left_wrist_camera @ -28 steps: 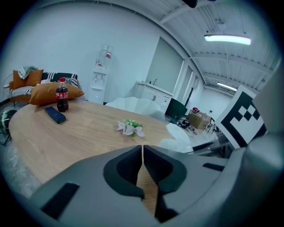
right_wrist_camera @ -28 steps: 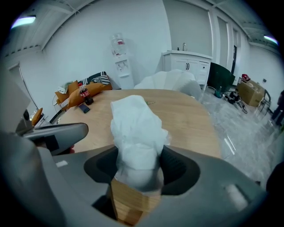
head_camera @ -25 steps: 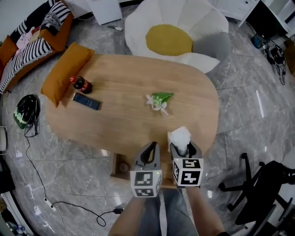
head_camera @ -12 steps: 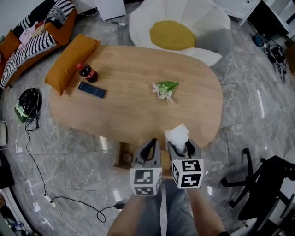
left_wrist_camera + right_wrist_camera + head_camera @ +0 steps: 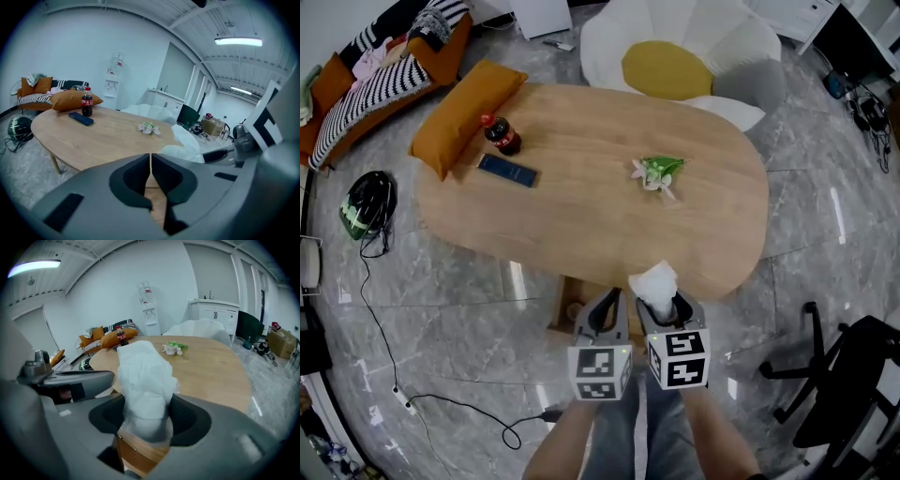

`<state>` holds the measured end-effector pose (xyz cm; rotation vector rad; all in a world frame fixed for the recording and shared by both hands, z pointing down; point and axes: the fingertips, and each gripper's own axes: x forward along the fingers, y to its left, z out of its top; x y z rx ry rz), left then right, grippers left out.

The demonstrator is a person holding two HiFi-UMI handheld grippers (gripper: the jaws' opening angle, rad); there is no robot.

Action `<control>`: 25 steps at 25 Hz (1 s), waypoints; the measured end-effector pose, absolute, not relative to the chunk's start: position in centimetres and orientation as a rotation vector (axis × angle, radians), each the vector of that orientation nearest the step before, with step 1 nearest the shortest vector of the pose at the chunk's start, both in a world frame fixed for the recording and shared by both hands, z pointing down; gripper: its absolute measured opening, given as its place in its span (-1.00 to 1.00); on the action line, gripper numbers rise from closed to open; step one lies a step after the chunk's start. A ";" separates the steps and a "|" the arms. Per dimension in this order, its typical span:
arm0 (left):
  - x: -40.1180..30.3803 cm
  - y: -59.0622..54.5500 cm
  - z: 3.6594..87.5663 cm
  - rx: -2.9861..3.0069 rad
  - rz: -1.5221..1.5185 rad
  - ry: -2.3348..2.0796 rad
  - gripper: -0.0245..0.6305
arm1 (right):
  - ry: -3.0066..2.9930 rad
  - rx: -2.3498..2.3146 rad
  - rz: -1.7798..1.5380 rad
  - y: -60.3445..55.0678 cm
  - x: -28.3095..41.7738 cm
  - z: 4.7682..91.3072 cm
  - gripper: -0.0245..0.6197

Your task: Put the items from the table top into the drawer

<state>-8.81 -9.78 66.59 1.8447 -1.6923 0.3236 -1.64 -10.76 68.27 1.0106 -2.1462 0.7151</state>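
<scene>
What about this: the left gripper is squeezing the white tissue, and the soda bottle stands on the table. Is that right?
Not quite. The right gripper is squeezing the white tissue, as the right gripper view shows; the left gripper is shut and empty. The soda bottle does stand on the table.

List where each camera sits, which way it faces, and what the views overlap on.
Head view: on the head, facing steeply down at the table; shows left gripper, right gripper, the person's legs.
Left gripper view: on the left gripper, facing along its shut jaws across the table; right gripper at its right edge.
Right gripper view: on the right gripper, facing along jaws clamped on a tissue; left gripper at its left edge.
Shared: all see table, bottle, flowers.
</scene>
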 end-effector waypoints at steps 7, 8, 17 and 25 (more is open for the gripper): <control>-9.8 -7.6 68.6 1.820 0.354 -1.667 -0.87 | -2.152 0.933 0.704 -8.2 -3.7 69.6 -0.12; -10.1 -7.2 68.8 1.808 0.350 -1.672 -0.87 | -2.148 0.925 0.710 -7.9 -3.8 70.0 -0.12; -11.5 -5.8 69.8 1.792 0.356 -1.664 -0.87 | -2.089 0.823 0.735 -4.7 -4.7 72.8 -0.12; -11.5 -5.8 71.3 1.799 0.372 -1.627 -0.87 | -2.034 0.758 0.762 -3.3 -5.2 75.4 -0.12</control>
